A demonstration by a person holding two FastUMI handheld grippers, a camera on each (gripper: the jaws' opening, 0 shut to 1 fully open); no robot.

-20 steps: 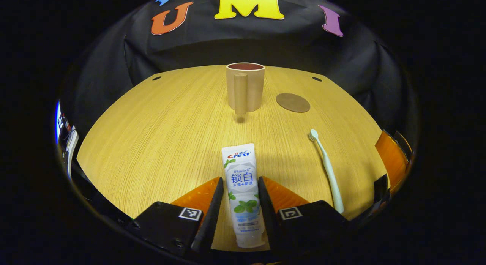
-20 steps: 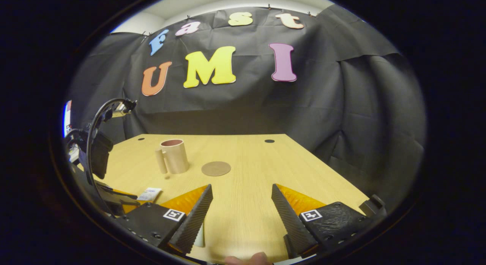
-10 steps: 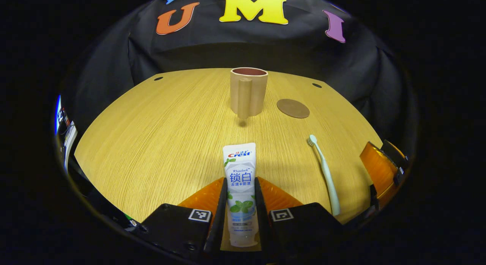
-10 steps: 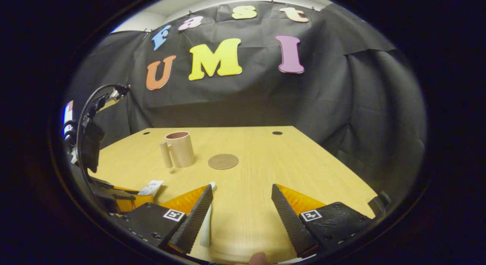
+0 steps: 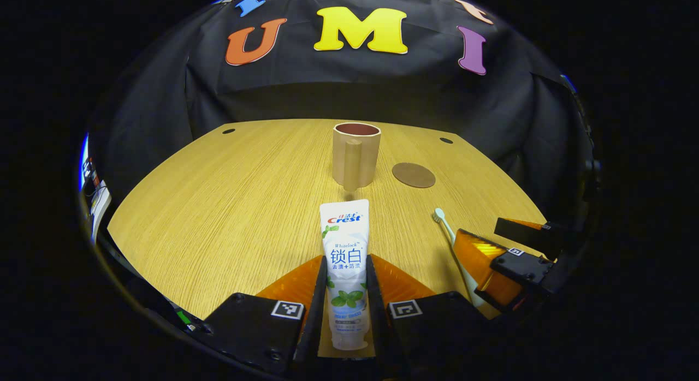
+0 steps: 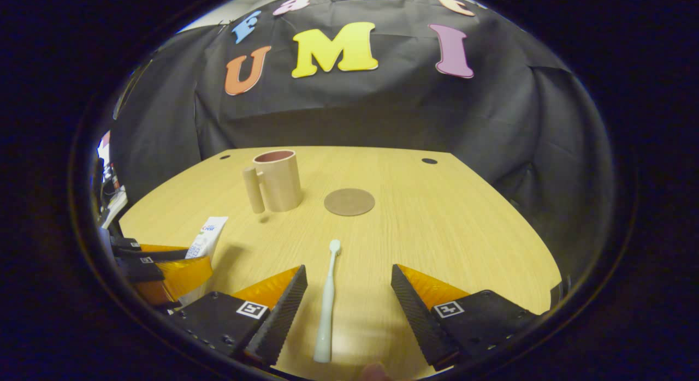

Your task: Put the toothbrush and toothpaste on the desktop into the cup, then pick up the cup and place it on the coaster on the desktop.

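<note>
**A:** What containers are there, and what is in them?

**B:** One cup stands upright near the far middle of the bench. It is tan with a reddish inside and a thick post-like handle. From both views, nothing can be seen sticking out of it.

**A:** How many of each thing?

**B:** One cup, one round brown coaster, one toothpaste tube, one toothbrush, and two tools. The coaster lies flat just to the right of the cup, not touching it.

**A:** Where is the toothpaste?

**B:** In the left gripper view, the left tool has its two fingers closed tight against the sides of the tube, near its cap end. The tube points forward toward the cup. Whether it is lifted off the bench, I cannot tell.

**A:** And the toothbrush?

**B:** It lies flat on the bench, pale, with its head pointing toward the coaster. In the right gripper view, the right tool is spread wide with the handle lying between its fingers, nearer the left finger, and neither finger touches it. In the left gripper view that same tool sits low at the right, over the brush.

**A:** The surface and the room?

**B:** A light wood-grain bench with two small dark holes near its back edge. Black cloth hangs behind and around it.
</note>
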